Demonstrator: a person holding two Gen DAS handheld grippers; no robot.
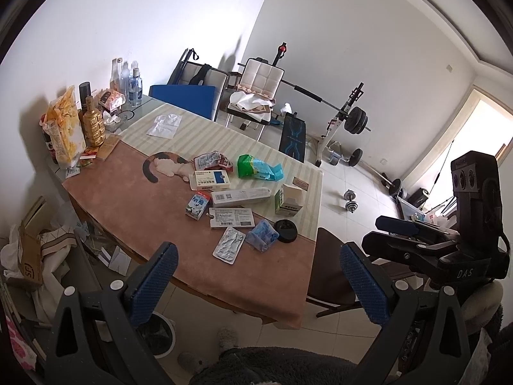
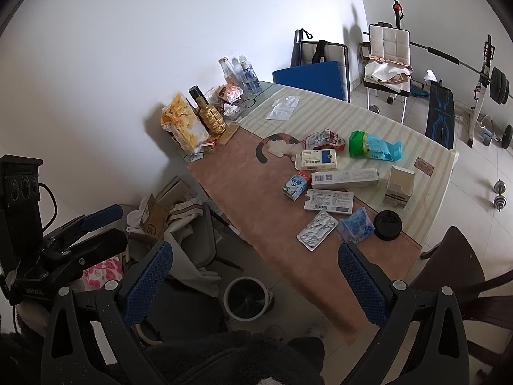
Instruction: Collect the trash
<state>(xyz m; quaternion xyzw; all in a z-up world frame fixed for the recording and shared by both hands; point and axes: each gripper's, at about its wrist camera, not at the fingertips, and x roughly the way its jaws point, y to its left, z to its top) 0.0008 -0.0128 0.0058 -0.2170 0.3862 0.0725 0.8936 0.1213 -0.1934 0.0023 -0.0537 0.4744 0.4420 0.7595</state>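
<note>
Trash lies scattered on the table (image 1: 134, 199) (image 2: 243, 173): a silver blister pack (image 1: 229, 244) (image 2: 316, 230), a crumpled blue wrapper (image 1: 262, 235) (image 2: 357, 224), a black lid (image 1: 286, 230) (image 2: 388, 225), a small milk carton (image 1: 197, 205) (image 2: 295, 187), flat medicine boxes (image 1: 232, 218) (image 2: 328, 201), a green-blue bag (image 1: 258, 167) (image 2: 373, 147). A white trash bin (image 2: 246, 298) (image 1: 158, 337) stands on the floor under the near table edge. My left gripper (image 1: 259, 284) is open, held before the table. My right gripper (image 2: 253, 284) is open too, above the bin.
Bottles and a snack bag (image 1: 64, 128) crowd the table's far left by the wall. A dark chair (image 1: 333, 276) (image 2: 455, 266) stands at the near right corner. Cardboard and cloth (image 2: 166, 215) pile up on the left floor. Weight bench and barbell (image 1: 346, 118) fill the back.
</note>
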